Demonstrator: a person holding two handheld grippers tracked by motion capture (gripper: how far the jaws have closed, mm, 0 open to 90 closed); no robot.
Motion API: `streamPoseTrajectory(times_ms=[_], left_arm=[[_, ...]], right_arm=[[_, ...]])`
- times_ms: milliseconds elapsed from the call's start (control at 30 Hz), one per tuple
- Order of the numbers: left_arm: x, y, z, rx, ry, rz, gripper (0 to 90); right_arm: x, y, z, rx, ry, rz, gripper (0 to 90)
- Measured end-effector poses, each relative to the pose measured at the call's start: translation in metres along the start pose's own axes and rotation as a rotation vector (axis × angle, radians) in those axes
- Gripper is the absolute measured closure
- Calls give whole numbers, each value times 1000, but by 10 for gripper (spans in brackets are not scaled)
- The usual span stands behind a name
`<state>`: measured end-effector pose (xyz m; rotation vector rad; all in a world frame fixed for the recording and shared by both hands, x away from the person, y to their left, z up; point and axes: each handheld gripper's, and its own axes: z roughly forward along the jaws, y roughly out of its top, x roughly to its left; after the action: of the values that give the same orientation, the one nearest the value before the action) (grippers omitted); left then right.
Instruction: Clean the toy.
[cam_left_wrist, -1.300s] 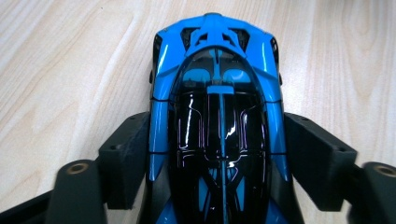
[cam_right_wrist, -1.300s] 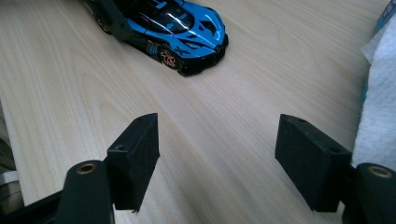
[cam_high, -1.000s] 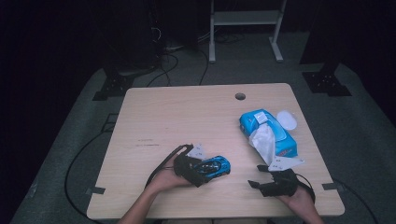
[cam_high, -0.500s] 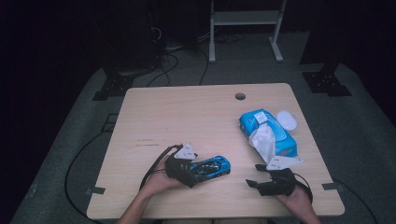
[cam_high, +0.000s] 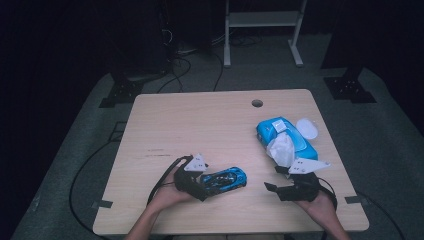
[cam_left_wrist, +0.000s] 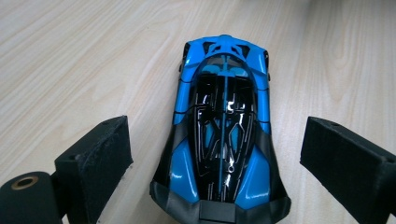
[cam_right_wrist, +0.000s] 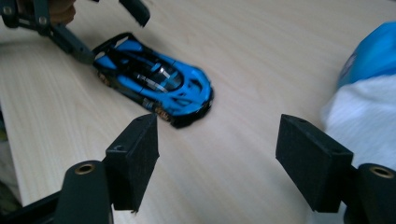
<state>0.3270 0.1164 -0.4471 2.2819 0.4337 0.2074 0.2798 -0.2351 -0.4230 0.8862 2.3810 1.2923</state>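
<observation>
Toy car, judged light, rigid and glossy-slippery, is straddled on the desk near its left edge by the released left gripper, best clamped across its flanks.

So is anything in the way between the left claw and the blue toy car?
Nothing visible. In the left gripper view the blue toy car lies on the bare table between the open jaws of the left claw, with a gap of wood on each side. The wipes pack sits off to the right.
</observation>
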Motion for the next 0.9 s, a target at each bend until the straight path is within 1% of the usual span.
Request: streamPoseTrajectory(times_ms=[67,167,233,300,367,433,500,533,633,667,733,833,900], left_arm=[[-1,0,1,5,12,8,83],[-1,0,0,6,15,15,83],[-1,0,-1,6,20,17,83],[-2,0,-2,3,22,12,83],[-2,-1,-3,1,24,18,83],[-2,-1,-3,2,31,20,83],[-1,-2,-2,-3,36,12,83],[0,-2,-3,-1,35,9,83],[0,-3,-4,0,35,11,83],[0,-3,-4,-5,36,11,83],[1,-3,-4,-10,37,4,83],[2,-4,-4,-2,32,5,83],[1,-5,-3,7,33,10,83]], right_arm=[[-6,7,-4,-9,-20,-1,289],[-14,17,-9,-28,-53,-6,290],[-20,24,-12,-39,-89,-9,291],[-29,29,-13,-44,-127,-18,298],[-39,34,-12,-30,-181,-24,298],[-49,36,-9,-7,-222,-20,305],[-58,37,-5,-1,-250,3,312],[-63,36,-2,10,-267,11,314],[-74,33,7,30,-289,53,332],[-78,31,10,36,-300,75,340],[-82,29,13,31,-291,109,356],[-84,27,18,64,-310,112,408],[-86,26,20,71,-324,114,450]])
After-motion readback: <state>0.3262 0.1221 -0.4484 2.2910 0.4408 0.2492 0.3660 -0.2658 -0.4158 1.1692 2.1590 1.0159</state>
